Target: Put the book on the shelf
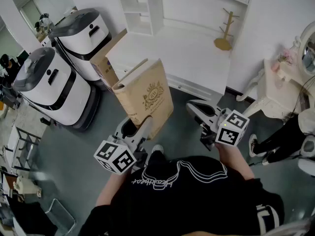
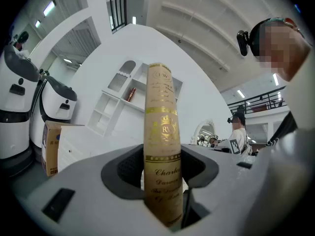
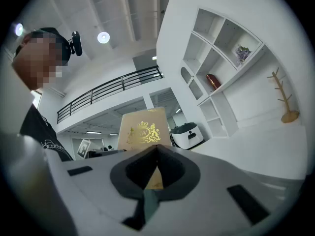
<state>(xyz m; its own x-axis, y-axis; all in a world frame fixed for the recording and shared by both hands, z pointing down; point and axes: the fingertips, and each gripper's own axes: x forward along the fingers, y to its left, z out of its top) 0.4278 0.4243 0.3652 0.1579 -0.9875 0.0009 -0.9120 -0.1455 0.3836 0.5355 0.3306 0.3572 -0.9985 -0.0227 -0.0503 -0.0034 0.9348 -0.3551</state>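
Possibly levered loose mid-carry, with left tongs (image 1: 140, 130) clamping the book (image 1: 147, 95) only low on its spine, right tongs (image 1: 193, 108) closed empty alongside.

The lower end of the book (image 1: 146, 95) is hidden in the head view by the left gripper (image 1: 139, 128). Its lowest print is too blurred to be read in the left gripper view. The bottom of its cover is masked by the right gripper (image 3: 156, 149). The mirror (image 1: 309, 53), far right, is cut off. A small red thing (image 3: 212, 81) on the shelf (image 3: 231, 77) cannot be identified.
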